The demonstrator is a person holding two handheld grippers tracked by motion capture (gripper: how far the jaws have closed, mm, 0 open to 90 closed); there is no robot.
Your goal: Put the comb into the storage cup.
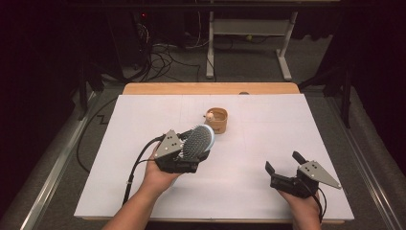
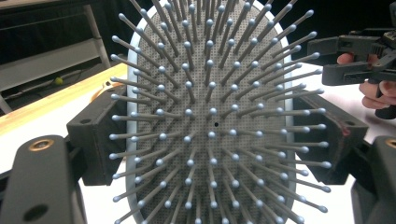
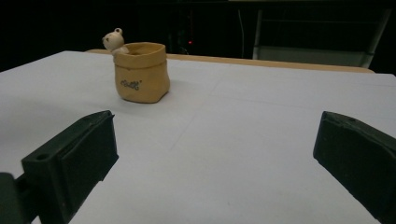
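Above the white table, the left gripper pinches a brush by the rim of its head, bristles up, just in front of a small tan pot with a bear on its lip. Pickup looks done — the brush is off the surface. What is left, as I judge it, is setting it in or by the pot, or passing it across. The right gripper hovers low on the other side, jaws spread and empty.

From the left gripper view, both jaws press the head's two edges, and the right gripper sits beyond the bristles. Only the right gripper view gives the pot upright — standing alone, well apart from its own wide jaws.
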